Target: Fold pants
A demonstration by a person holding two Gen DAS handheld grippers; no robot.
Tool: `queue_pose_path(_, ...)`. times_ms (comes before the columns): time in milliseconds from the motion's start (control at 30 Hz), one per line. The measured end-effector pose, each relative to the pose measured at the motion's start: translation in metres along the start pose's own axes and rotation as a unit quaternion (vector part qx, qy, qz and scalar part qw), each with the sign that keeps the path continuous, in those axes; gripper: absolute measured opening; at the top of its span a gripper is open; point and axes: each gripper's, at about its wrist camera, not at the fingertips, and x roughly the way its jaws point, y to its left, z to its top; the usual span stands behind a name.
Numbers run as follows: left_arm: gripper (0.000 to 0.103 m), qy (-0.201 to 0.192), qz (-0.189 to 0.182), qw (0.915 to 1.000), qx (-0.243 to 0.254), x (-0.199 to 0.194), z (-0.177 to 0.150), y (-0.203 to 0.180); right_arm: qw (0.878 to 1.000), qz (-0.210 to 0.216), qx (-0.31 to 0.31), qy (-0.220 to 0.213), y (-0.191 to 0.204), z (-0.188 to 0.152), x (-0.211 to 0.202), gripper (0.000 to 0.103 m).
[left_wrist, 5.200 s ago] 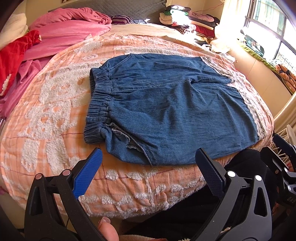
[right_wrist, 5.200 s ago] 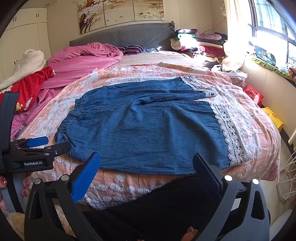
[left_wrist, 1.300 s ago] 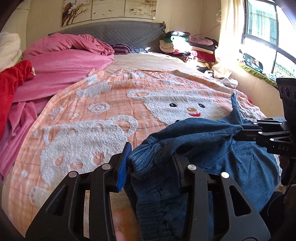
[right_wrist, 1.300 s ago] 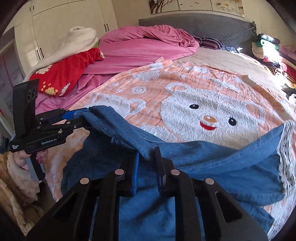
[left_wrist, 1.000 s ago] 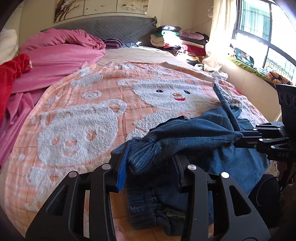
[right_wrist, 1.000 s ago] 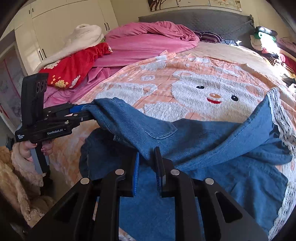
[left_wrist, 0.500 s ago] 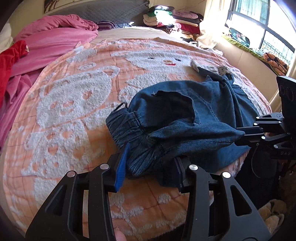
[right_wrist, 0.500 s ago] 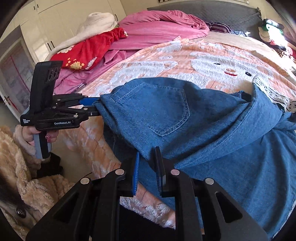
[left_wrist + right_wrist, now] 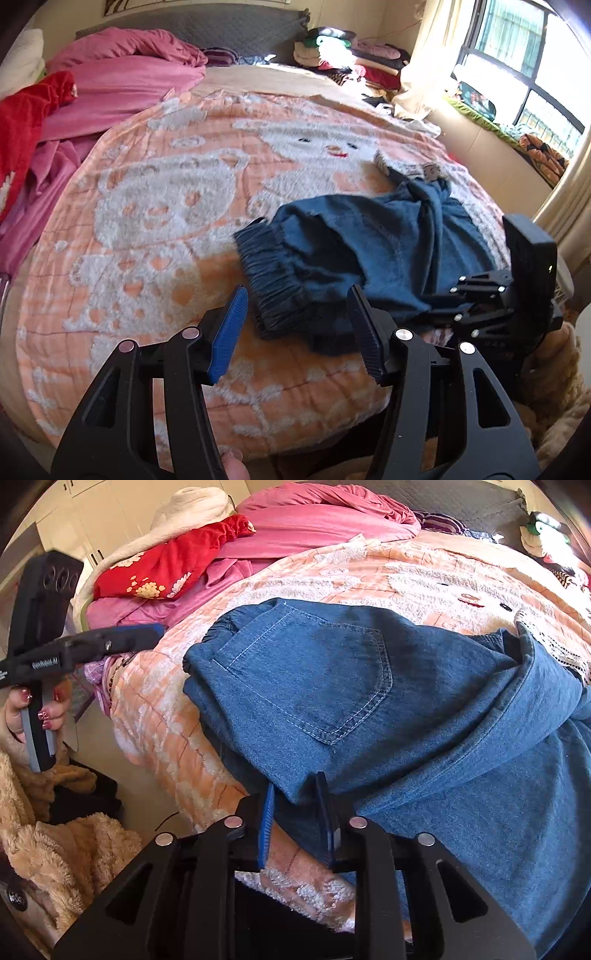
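Observation:
The blue denim pants (image 9: 354, 254) lie folded over on the near right of the bed, elastic waistband toward me, back pocket up in the right wrist view (image 9: 314, 679). My left gripper (image 9: 295, 325) is open and empty just in front of the waistband. My right gripper (image 9: 295, 805) has its jaws slightly apart around the folded denim edge, and I cannot tell whether they still grip it. The left gripper also shows at the left of the right wrist view (image 9: 122, 642), the right one at the right of the left wrist view (image 9: 491, 295).
An orange bear-pattern blanket (image 9: 159, 206) covers the bed. Pink bedding (image 9: 122, 88) and a red garment (image 9: 166, 572) lie at the far left. Piled clothes (image 9: 343, 51) sit by the headboard, a window (image 9: 524, 74) at right. A fluffy beige robe (image 9: 55, 834) is at the bed's edge.
My left gripper has opened and let go of the waistband, which now rests on the bed. The right gripper's jaws have parted slightly, and the fold has settled flat.

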Motion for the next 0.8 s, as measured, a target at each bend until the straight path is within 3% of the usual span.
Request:
queue_pose_path(67,0.049,-0.003,-0.02,0.9998,0.006,0.018,0.009,-0.018,1.0,0.004,0.005,0.0,0.0,-0.001,-0.004,0.03)
queue_pose_path(167,0.043,0.029,-0.019,0.999,0.026,0.051,0.01,-0.04,0.999,0.007,0.023,-0.025,-0.003,-0.001,-0.025,0.03)
queue_pose_path(300,0.042,0.075,0.039,0.9948,0.057,0.082,-0.008,-0.048,0.997,0.0,0.038,-0.065,-0.01,0.006,-0.049,0.034)
queue_pose_path(367,0.042,0.088,0.048,0.993,0.062,0.089,-0.019,-0.05,0.998,-0.008,0.033,-0.06,-0.013,0.013,-0.046,0.036)
queue_pose_path(500,0.042,0.073,0.081,0.9887,0.103,0.089,-0.033,-0.061,0.999,-0.022,0.036,-0.015,-0.023,0.025,-0.02,0.04)
queue_pose_path(600,0.042,0.073,0.072,0.9895,0.101,0.09,-0.033,-0.057,0.997,-0.036,0.059,0.028,-0.036,0.018,0.004,0.041)
queue_pose_path(733,0.044,0.076,0.055,0.9909,0.097,0.089,-0.025,-0.055,0.996,0.001,0.094,0.009,-0.05,0.012,-0.003,0.04)
queue_pose_path(800,0.053,0.066,0.016,0.9943,0.083,0.078,-0.019,-0.053,0.996,-0.008,0.091,-0.021,-0.052,0.013,-0.025,0.04)
